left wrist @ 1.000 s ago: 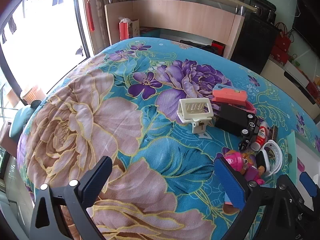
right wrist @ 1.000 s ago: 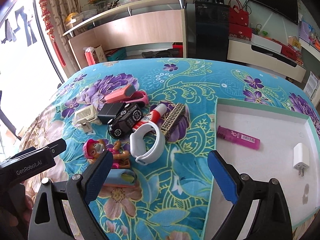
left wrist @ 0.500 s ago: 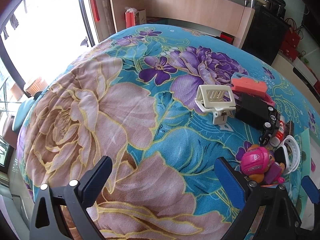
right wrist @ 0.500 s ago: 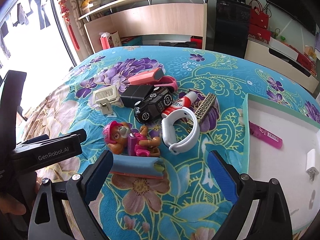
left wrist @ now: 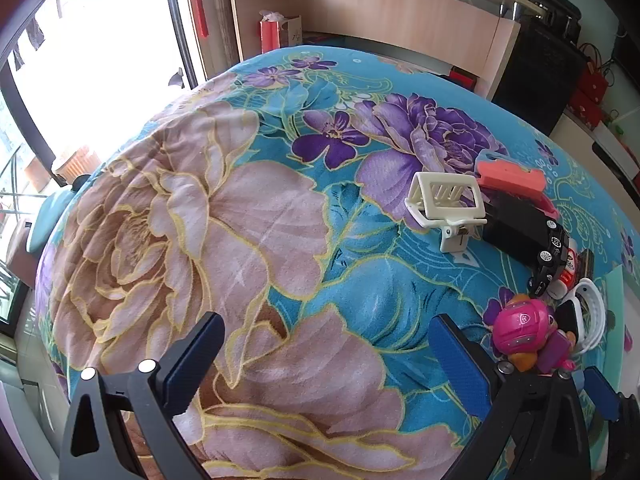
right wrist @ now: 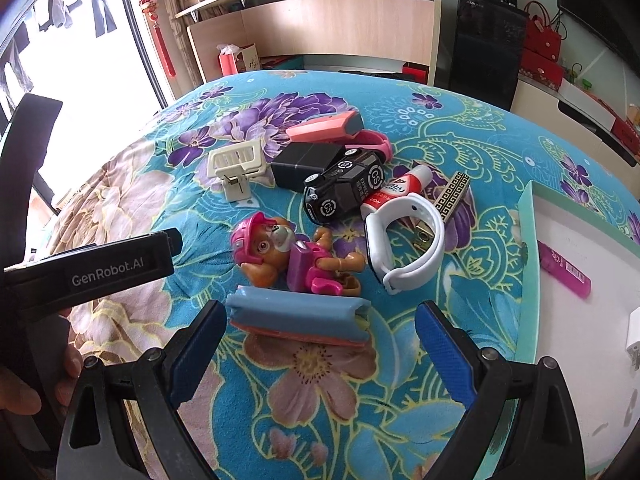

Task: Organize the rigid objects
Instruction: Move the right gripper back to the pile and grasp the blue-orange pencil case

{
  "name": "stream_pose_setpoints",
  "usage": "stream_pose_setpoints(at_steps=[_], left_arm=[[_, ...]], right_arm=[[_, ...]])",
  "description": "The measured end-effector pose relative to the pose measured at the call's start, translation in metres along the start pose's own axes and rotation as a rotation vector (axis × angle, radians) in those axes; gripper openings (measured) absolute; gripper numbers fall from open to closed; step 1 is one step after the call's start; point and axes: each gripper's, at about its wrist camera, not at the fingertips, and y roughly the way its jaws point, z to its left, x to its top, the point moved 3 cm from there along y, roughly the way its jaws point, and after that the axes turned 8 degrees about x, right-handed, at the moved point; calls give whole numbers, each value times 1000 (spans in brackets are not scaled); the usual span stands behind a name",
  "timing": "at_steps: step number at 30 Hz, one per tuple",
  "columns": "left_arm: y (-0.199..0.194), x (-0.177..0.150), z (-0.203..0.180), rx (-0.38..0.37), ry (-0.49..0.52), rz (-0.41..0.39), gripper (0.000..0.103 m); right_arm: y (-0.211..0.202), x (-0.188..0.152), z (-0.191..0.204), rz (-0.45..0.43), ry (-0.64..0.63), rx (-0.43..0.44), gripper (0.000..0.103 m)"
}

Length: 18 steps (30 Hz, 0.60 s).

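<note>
A pile of small items lies on the floral cloth: a blue and salmon block, a pink-helmeted dog toy, a white wristband, a black toy car, a cream clip stand and a pink case. My right gripper stands open just in front of the blue block, its fingers either side of it and apart from it. My left gripper is open over bare cloth, left of the dog toy and the cream clip stand.
A white tray with a green rim sits at the right and holds a magenta bar and a white plug. A glue tube and a patterned bar lie by the car. A hand holds the left gripper's body.
Both grippers have moved forward and lower toward the pile. The blue block now sits between the right gripper's fingertips; the objects themselves have not moved.
</note>
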Motion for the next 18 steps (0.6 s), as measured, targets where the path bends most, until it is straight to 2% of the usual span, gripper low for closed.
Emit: stream_pose_setpoints(at_steps=[6, 18], left_arm=[[-2, 1, -1, -1, 0, -5, 103], [-5, 2, -5, 3, 16, -16, 103]], right_arm=[[14, -4, 0, 36, -2, -9, 95], [11, -2, -9, 11, 43, 0, 90]])
